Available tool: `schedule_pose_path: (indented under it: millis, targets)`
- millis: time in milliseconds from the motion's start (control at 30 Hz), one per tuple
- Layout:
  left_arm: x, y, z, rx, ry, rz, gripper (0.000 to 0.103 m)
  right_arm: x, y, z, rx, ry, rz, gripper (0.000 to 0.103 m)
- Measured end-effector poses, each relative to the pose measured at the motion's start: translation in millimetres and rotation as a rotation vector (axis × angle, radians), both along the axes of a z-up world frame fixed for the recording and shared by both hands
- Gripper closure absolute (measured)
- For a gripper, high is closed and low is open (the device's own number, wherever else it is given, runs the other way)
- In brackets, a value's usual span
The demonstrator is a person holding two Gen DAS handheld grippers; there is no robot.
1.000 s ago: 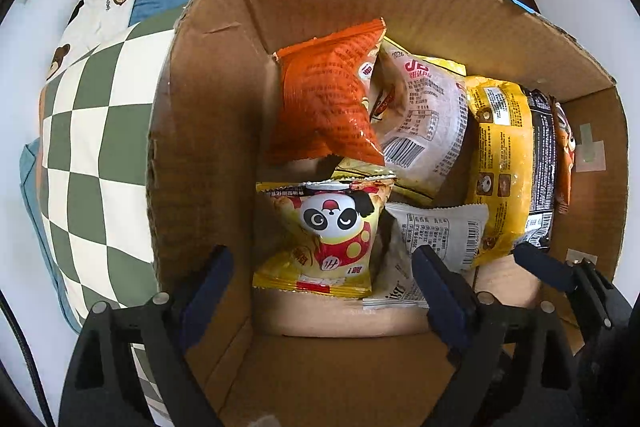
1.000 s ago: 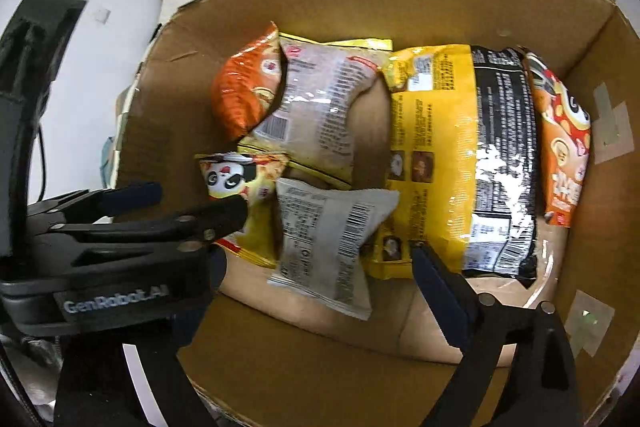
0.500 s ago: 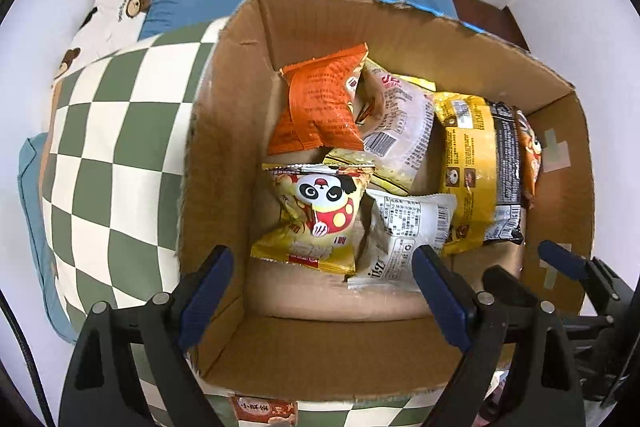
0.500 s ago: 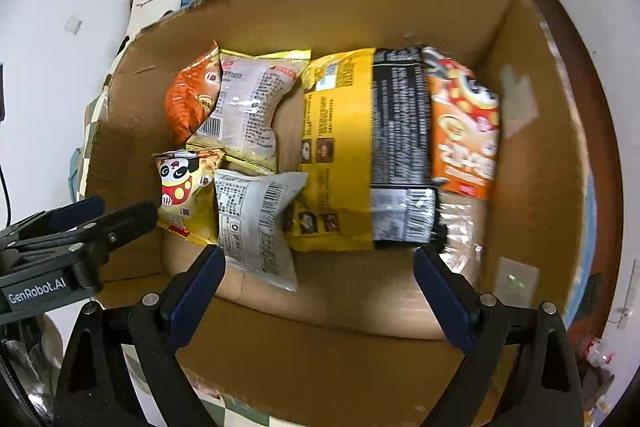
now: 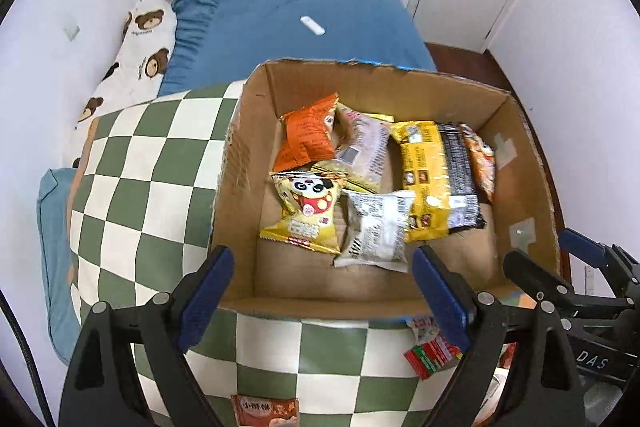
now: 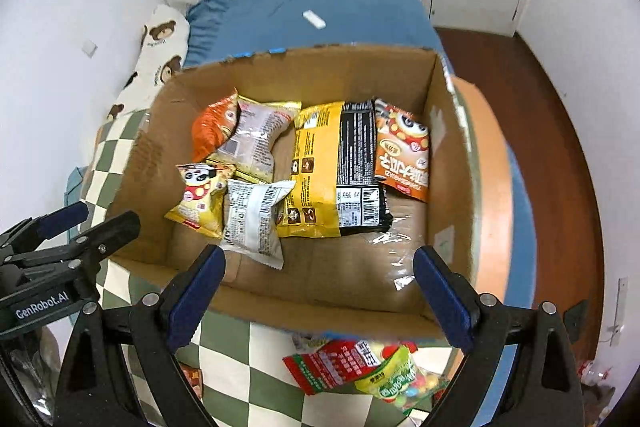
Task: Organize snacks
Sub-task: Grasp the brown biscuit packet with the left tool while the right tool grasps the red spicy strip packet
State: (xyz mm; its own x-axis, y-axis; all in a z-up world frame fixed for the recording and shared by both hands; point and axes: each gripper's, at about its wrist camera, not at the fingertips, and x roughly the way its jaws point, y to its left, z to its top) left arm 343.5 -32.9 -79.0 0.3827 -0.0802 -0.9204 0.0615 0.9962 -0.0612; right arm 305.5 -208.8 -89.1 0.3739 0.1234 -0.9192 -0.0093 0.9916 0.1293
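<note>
Snack bags in the box, more waiting outside

The snack bags (image 6: 248, 223) lie in the cardboard box (image 6: 304, 301) on the bed; a red and green bag (image 6: 360, 367) lies just outside on the checked blanket (image 5: 136, 187). They look light, soft, crinkly and slippery, so pinch the flat sealed edge. The left gripper (image 5: 320, 291) and right gripper (image 6: 316, 291) hover above with jaws wide, holding nothing.

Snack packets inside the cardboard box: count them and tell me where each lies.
6, though more may hide underneath. Back left: orange packet, pale packet. Front left: panda packet, white packet. Middle: yellow-and-black pack. Right: orange cartoon packet.
</note>
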Motion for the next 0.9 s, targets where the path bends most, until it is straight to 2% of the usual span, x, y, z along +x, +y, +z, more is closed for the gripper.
schedule_pose_path:
  millis: [300, 433, 533, 633, 667, 700, 733, 900]
  targets:
    - [-40, -3, 44, -0.018, -0.113, -0.006, 0.012, -49, 0, 47, 0.018, -0.118, -0.002, 0.006]
    - [-52, 5, 52, -0.056, -0.107, 0.014, 0.012, -66, -4, 59, 0.056, -0.138, -0.01, 0.006]
    - [-65, 18, 44, -0.101, -0.067, 0.066, 0.012, -76, -7, 57, 0.099, -0.138, -0.018, 0.006]
    - [-82, 32, 19, -0.125, 0.006, 0.102, 0.012, -87, -17, 34, 0.178, -0.1, -0.06, 0.008]
    - [-88, 37, 6, -0.128, 0.043, 0.113, 0.012, -90, -19, 24, 0.198, -0.08, -0.068, 0.013]
    - [-95, 43, -11, -0.13, 0.09, 0.13, 0.012, -92, -20, 12, 0.215, -0.058, -0.076, 0.026]
    - [-103, 52, -30, -0.141, 0.144, 0.154, 0.012, -95, -22, -6, 0.245, -0.022, -0.09, 0.032]
    - [-142, 92, -128, -0.284, 0.444, 0.33, 0.012, -104, -29, -70, 0.307, 0.101, -0.158, 0.032]
